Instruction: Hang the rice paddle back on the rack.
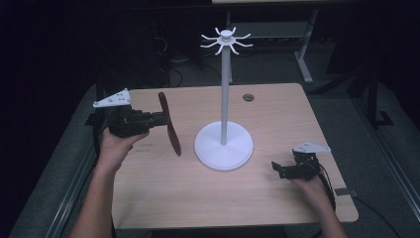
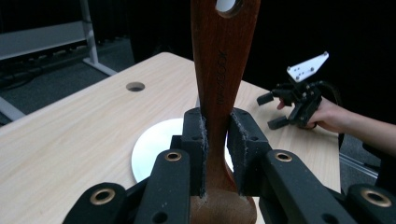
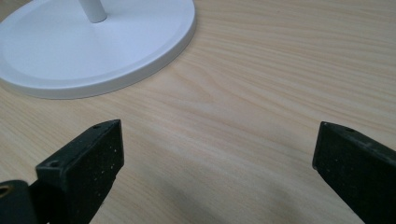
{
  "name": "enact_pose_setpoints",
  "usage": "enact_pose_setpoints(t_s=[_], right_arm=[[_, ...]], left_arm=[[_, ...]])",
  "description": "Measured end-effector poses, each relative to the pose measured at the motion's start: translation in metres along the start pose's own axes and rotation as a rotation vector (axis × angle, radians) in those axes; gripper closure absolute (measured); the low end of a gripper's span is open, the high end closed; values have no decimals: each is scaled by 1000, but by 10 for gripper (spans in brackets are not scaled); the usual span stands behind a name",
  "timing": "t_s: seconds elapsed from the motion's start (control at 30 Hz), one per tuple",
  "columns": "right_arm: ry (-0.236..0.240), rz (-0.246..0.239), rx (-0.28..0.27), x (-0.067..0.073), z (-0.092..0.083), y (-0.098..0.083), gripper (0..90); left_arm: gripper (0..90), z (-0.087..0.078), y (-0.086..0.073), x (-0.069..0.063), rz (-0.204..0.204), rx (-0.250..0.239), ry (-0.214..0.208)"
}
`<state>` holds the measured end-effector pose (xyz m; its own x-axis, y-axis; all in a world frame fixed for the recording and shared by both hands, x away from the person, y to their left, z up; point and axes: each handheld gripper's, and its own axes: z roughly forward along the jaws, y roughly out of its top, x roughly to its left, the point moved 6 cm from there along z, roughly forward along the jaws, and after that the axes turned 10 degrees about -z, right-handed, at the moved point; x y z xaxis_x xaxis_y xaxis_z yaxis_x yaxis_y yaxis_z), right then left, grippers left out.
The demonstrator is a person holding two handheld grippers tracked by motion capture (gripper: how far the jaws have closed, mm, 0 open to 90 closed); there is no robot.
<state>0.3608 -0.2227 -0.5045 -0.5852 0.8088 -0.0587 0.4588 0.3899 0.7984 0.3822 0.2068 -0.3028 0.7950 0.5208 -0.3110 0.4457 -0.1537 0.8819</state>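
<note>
A dark brown wooden utensil (image 1: 169, 125) with a hole in its handle end (image 2: 219, 70) is clamped in my left gripper (image 1: 161, 119), held up above the left part of the table; both pads press its flat handle (image 2: 217, 154). A white stand (image 1: 224, 144) with a round base, tall pole and a ring of hooks on top (image 1: 226, 39) rises mid-table, right of the utensil. Its base shows close by (image 3: 88, 42). My right gripper (image 1: 278, 169) rests low at the table's right side with jaws wide apart (image 3: 215, 154), nothing between them. It appears farther off (image 2: 273, 111).
The light wooden table (image 1: 198, 193) has a round cable hole (image 1: 248, 97) near its far edge, seen too (image 2: 135, 86). Beyond the table stand dark floor, cables and a white desk leg (image 1: 303, 54).
</note>
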Motion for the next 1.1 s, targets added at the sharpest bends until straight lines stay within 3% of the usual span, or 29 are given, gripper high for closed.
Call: enact_pose_setpoints(t_s=[0.67, 0.8, 1.1], right_arm=[[-1, 5, -4, -1, 0, 0, 17], [-3, 10, -6, -1, 0, 0, 17], [-3, 9, -7, -2, 0, 0, 17]], left_arm=[[770, 0, 49, -3, 43, -38, -41], [770, 2, 57, -7, 47, -42, -54], [769, 12, 87, -21, 100, -37, -79]])
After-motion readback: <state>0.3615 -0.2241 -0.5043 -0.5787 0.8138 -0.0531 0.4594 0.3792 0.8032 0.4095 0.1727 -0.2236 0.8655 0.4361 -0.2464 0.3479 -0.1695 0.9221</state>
